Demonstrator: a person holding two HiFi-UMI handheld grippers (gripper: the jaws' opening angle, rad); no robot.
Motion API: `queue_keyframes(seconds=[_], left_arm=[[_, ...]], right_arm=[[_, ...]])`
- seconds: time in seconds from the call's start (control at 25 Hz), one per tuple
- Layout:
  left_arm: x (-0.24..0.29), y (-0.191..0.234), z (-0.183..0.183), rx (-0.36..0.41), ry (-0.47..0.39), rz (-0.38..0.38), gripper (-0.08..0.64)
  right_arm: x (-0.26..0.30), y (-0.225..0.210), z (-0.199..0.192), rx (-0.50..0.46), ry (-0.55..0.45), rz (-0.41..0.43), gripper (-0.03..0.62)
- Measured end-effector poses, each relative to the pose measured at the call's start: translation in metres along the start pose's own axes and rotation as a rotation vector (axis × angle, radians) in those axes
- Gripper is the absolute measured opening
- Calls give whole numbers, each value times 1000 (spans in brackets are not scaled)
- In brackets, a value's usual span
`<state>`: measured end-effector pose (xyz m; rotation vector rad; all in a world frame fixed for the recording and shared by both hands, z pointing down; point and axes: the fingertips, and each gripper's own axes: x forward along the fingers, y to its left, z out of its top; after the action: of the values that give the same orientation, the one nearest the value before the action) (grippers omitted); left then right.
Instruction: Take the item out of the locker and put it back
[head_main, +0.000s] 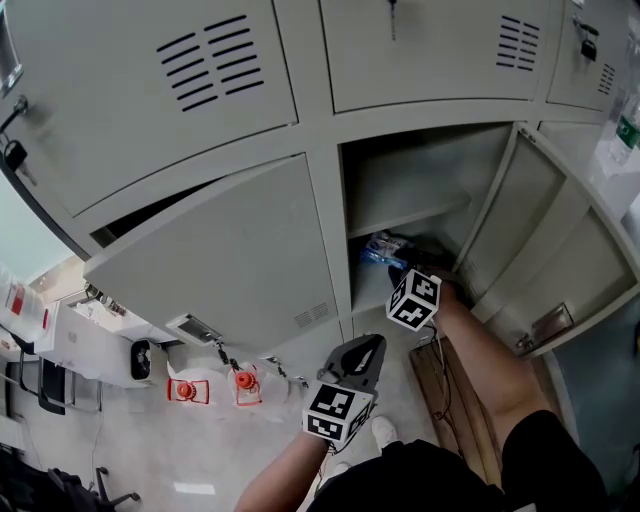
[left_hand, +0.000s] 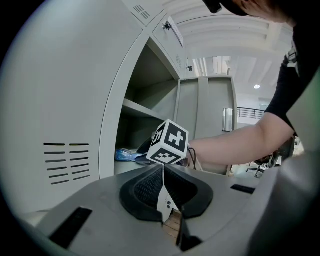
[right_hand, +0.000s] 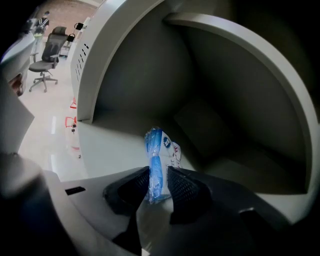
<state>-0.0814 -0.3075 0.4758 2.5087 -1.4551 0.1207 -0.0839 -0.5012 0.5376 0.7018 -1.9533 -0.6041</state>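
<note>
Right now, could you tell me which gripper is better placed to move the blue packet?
Right. The right gripper is inside the locker with the packet pinched between its jaws; the left gripper hangs outside, shut and empty.

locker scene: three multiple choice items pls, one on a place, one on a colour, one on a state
1. Where is the packet?
A on the floor
B inside the open locker compartment
C on top of the lockers

2. What colour is the packet mostly?
A red
B green
C blue

3. How do the jaws of the left gripper stand?
A together, empty
B wide apart
C closed on a key

Key:
1 B, the right gripper holds it between its jaws inside the compartment.
2 C, its wrapper is blue with some white print.
3 A, the left gripper view shows the pads meeting with nothing between.
</note>
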Motion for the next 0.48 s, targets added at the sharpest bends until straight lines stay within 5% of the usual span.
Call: queue_keyframes(seconds=[0.48], left_arm=[[-11,-5,1,21,0,-6,21]], right_arm=[[-2,10,-2,-11,6,11,224]])
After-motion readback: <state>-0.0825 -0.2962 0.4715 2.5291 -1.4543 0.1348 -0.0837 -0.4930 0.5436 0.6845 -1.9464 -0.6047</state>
